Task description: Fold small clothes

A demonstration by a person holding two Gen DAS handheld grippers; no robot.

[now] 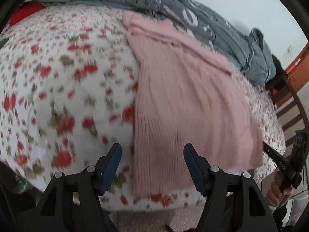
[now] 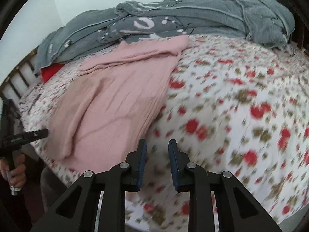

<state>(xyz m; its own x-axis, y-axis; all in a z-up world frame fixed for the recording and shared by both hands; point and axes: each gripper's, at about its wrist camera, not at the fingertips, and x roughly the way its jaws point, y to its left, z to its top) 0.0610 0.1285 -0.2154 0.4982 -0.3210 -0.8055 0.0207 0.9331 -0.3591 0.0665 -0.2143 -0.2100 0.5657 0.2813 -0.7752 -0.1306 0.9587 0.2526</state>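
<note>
A pink ribbed knit garment [image 1: 193, 100] lies spread flat on the floral bed sheet [image 1: 58, 87], its upper part folded over near the grey blanket. My left gripper [image 1: 152, 148] hovers open above the garment's near left edge, with nothing between its blue pads. In the right wrist view the same garment [image 2: 115, 100] lies to the left. My right gripper [image 2: 157, 143] hangs just off its near right corner over the sheet [image 2: 231, 106], jaws narrowly apart and empty. Each gripper also shows in the other's view, held by a hand [image 2: 17, 172].
A rumpled grey blanket [image 1: 222, 25] [image 2: 173, 15] runs along the far side of the bed. A red item [image 2: 51, 72] peeks from under it. Wooden bed slats [image 1: 289, 114] [image 2: 17, 81] stand beyond the garment's side. The bed's near edge is just under both grippers.
</note>
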